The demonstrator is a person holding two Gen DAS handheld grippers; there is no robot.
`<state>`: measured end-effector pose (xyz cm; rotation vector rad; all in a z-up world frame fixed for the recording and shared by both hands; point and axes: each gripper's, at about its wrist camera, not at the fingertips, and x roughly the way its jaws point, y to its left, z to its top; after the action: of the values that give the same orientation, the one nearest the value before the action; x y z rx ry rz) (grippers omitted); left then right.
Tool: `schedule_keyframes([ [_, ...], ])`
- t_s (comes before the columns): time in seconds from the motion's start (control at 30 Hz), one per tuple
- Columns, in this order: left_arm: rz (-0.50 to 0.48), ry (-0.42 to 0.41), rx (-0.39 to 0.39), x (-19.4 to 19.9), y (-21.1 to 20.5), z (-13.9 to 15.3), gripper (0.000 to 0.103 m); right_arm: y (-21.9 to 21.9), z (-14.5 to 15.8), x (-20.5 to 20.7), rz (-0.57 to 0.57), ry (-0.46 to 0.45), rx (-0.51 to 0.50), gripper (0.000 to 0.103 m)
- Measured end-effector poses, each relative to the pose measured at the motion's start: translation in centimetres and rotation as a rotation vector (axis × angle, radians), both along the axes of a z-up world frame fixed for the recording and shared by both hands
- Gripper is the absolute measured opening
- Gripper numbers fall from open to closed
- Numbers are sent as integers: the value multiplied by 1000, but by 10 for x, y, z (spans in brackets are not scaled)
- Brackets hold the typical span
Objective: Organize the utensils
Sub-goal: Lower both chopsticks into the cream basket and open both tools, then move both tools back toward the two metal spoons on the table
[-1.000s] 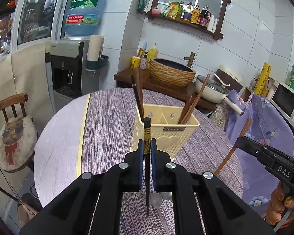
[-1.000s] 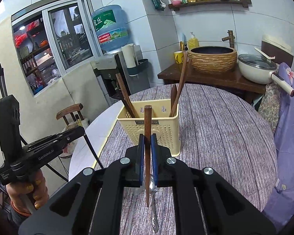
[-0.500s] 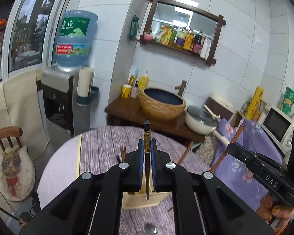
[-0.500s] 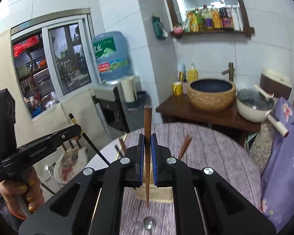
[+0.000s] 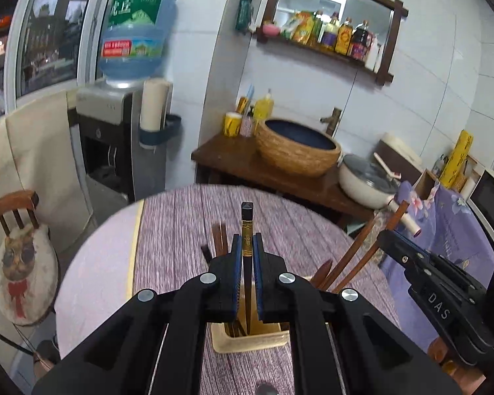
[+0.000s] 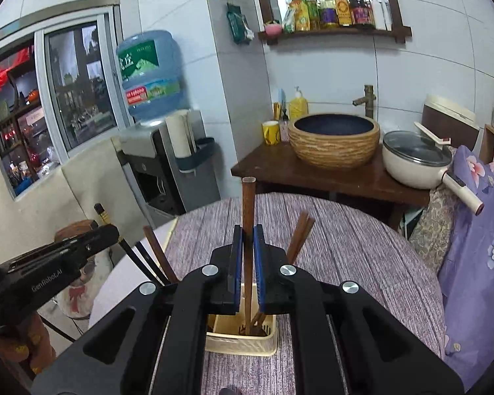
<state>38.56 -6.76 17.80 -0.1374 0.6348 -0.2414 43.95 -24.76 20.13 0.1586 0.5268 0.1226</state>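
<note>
My left gripper (image 5: 247, 253) is shut on a black chopstick (image 5: 247, 220) with a gold band. It stands upright, its lower end hanging inside the cream utensil holder (image 5: 250, 340) on the table. My right gripper (image 6: 248, 256) is shut on a brown wooden chopstick (image 6: 248, 204), whose lower end reaches into the same holder (image 6: 240, 342). Brown chopsticks (image 6: 299, 233) and dark ones (image 6: 148, 263) lean in the holder. Each gripper shows in the other's view: the right gripper (image 5: 387, 238) at the right, the left gripper (image 6: 110, 232) at the left. My own fingers hide most of the holder.
The round table carries a purple striped cloth (image 5: 181, 230). A spoon bowl (image 5: 266, 390) peeks in at the bottom edge. Behind stand a wooden side table with a woven basin (image 5: 296, 151) and a lidded pot (image 5: 369, 181), a water dispenser (image 5: 115, 125), and a cushioned chair (image 5: 19, 263) at the left.
Both grippers have risen and moved forward with their chopsticks. The holder, earlier ahead of the fingers, now lies beneath them, with the chopsticks' lower ends over and inside it.
</note>
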Motion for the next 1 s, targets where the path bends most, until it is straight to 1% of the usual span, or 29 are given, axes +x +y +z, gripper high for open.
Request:
schedule_keyframes([
  [0.2, -10, 68, 18, 6, -4, -36, 8, -1, -30, 7, -10, 41, -2, 8],
  [0.23, -8, 74, 24, 8, -5, -39, 8, -1, -32, 7, -15, 34, -3, 8],
  [0.33, 20, 43, 52, 7, -5, -43, 8, -3, -34, 7, -12, 19, -7, 8],
  [0.43, 10, 47, 39, 5, -3, -41, 8, -3, -35, 5, 2, 10, 0, 8],
  [0.5, -4, 55, 36, 3, -4, -41, 9, -4, -36, 2, 11, 1, 2, 11],
  [0.53, -8, 50, 36, 0, -4, -40, 14, -5, -37, -2, 9, -8, -1, 18],
  [0.57, -8, 39, 39, -5, -3, -39, 27, -4, -38, -4, 8, -14, -5, 33],
  [0.6, -5, 30, 39, -9, -2, -39, 41, -4, -39, -9, 10, -28, -7, 41],
  [0.63, -1, 16, 36, -14, -1, -39, 46, -5, -40, -14, 10, -46, -7, 51],
  [0.73, 6, -10, 35, -29, 5, -42, 54, -6, -43, -27, 3, -63, -24, 52],
  [0.8, 17, -14, 36, -37, 10, -47, 64, -8, -47, -36, 0, -64, -24, 54],
  [0.87, 30, -17, 43, -44, 14, -53, 69, -10, -50, -44, -4, -65, -29, 55],
  [0.9, 36, -17, 52, -48, 17, -58, 73, -10, -53, -50, -4, -64, -39, 55],
  [1.0, 45, 4, 65, -57, 20, -73, 79, -8, -62, -63, 1, -55, -64, 60],
])
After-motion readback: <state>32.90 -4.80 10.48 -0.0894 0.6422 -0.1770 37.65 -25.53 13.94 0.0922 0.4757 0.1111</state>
